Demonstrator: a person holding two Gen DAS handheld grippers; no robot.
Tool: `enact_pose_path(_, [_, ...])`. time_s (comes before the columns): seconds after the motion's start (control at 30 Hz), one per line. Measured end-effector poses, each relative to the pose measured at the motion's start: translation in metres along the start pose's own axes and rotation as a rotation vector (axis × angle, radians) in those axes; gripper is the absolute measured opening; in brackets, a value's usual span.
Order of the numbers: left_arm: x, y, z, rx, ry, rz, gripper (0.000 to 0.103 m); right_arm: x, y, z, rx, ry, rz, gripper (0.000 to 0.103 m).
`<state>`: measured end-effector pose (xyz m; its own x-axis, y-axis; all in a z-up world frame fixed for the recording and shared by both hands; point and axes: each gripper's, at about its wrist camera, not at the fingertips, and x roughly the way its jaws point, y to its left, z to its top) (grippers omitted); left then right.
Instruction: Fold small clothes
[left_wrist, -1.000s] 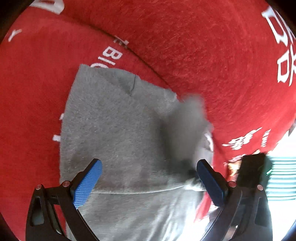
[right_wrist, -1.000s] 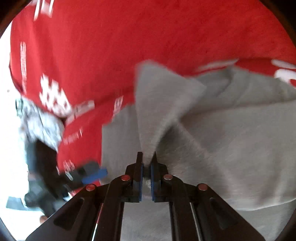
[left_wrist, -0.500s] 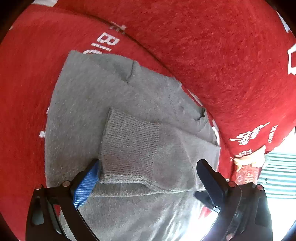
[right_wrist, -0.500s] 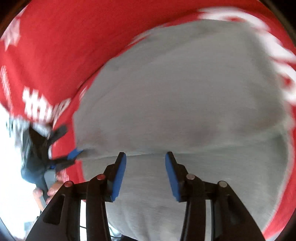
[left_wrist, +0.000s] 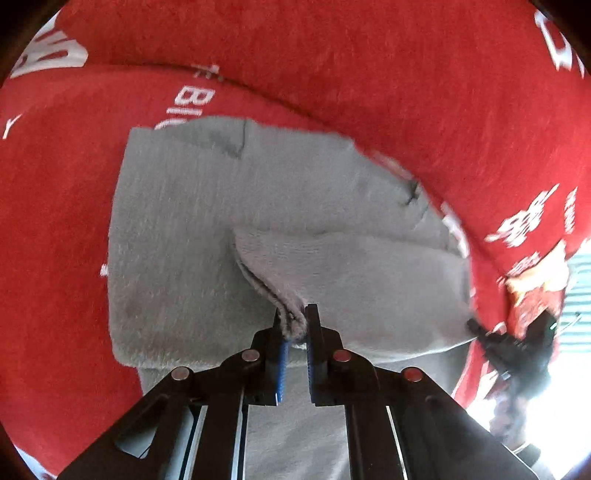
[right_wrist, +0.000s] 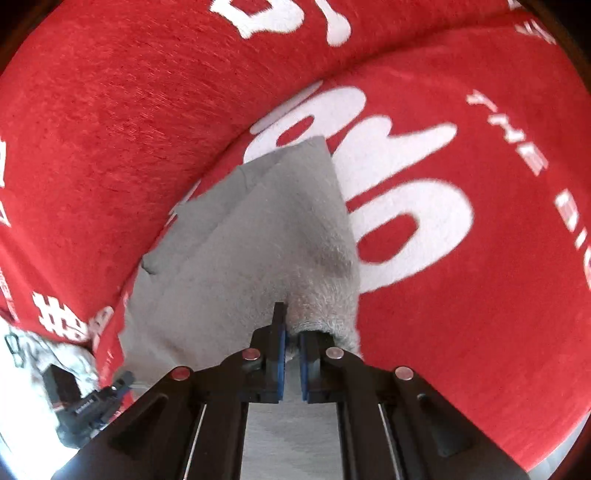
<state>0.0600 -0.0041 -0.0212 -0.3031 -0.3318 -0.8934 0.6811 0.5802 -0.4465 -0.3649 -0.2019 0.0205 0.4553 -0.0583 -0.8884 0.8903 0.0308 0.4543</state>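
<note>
A small grey knitted sweater (left_wrist: 184, 229) lies on a red cover, with one sleeve folded across its body. My left gripper (left_wrist: 295, 319) points down at it, its jaws closing on the ribbed cuff (left_wrist: 273, 266) of that sleeve, which bunches between the blue pads. In the right wrist view the sweater (right_wrist: 258, 240) tapers away from me. My right gripper (right_wrist: 291, 328) has its jaws closing on the near fuzzy edge, and cloth is pinched between the pads. The right gripper (left_wrist: 517, 347) also shows at the sweater's right corner, and the left gripper (right_wrist: 92, 402) at the lower left.
The red cover (left_wrist: 369, 74) with white lettering (right_wrist: 388, 184) spreads under everything and rises in a padded ridge behind the sweater. A bright floor (left_wrist: 554, 424) lies past its right edge. A pale patterned cloth (right_wrist: 55, 350) sits at the cover's left edge.
The right gripper let go of the sleeve over the sweater's body, swung to the sweater's side edge and closed there. The left gripper went from wide open to pinching the sleeve cuff.
</note>
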Motion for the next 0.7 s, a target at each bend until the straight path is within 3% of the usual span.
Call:
enact_pose_path(0.2, [0.001,0.01,-0.011,0.018,0.003,0.073,0.01,0.016,-0.015,-0.009,-0.004,0.055,-0.015,0.007])
enact_pose_path(0.3, [-0.011,0.013,-0.014,0.036,0.001,0.115,0.01,0.015,-0.01,-0.014,-0.03,0.108,-0.012,0.021])
enact_pose_path(0.37, [-0.018,0.013,-0.014,0.05,-0.005,0.148,0.01,0.008,-0.002,-0.02,-0.103,0.151,-0.002,0.044])
enact_pose_path(0.4, [-0.024,0.011,-0.013,0.07,-0.021,0.186,0.01,0.002,0.003,-0.023,-0.149,0.152,0.002,0.048])
enact_pose_path(0.5, [-0.039,0.003,-0.01,0.09,-0.056,0.201,0.01,-0.019,0.008,-0.019,-0.209,0.103,0.01,0.05])
enact_pose_path(0.7, [-0.026,-0.022,0.005,0.129,-0.056,0.221,0.01,-0.007,-0.014,0.036,-0.08,0.026,-0.034,0.052])
